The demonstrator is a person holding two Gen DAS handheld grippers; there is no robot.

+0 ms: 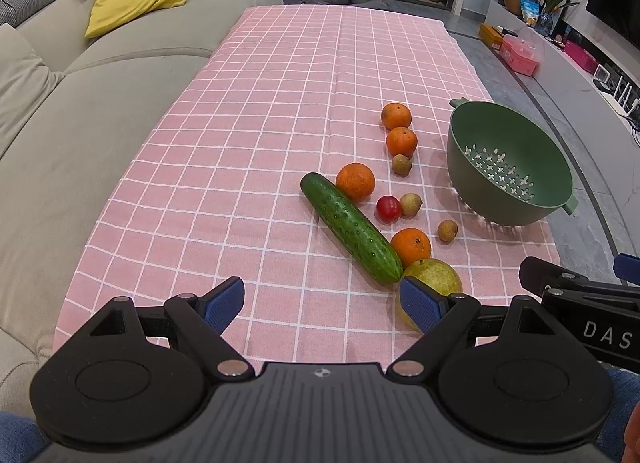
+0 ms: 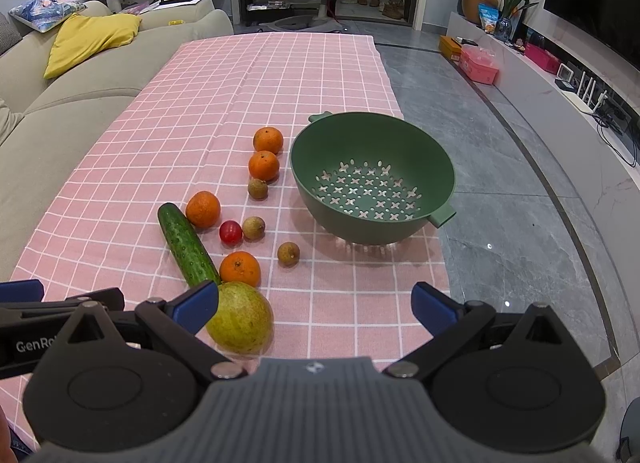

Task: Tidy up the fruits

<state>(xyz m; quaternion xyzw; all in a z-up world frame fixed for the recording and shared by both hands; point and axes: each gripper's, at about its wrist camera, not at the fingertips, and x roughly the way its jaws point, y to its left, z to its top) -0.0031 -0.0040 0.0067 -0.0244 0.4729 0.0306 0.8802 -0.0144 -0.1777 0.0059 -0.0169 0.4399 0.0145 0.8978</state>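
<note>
We are holding both grippers low over the near edge of a table covered by a pink checked cloth [image 2: 200, 111], and both are standing wide apart and gripping nothing: the left gripper [image 1: 322, 301] is hovering over bare cloth, the right gripper [image 2: 316, 303] a little to its right. The fruit is lying loose in the middle of the table, just left of an empty green plastic colander [image 2: 372, 151] with cross-shaped holes. Nearest to us a big yellow-green pear [image 2: 240, 319] is sitting close beside the right gripper's left finger; we are judging it the heaviest piece, firm and smooth, best gripped across its widest part. Behind it a long bumpy cucumber [image 2: 188, 245] is lying diagonally, stiff and likely to tip unless held at the middle. Four oranges [image 2: 239, 269] are looking round, dimpled and fairly grippy. Three small brown longans [image 2: 288, 253] seem light and liable to roll, with thin shells, so a gentle squeeze suits them. The little red tomato [image 2: 231, 232] is glossy, soft and probably slippery.
</note>
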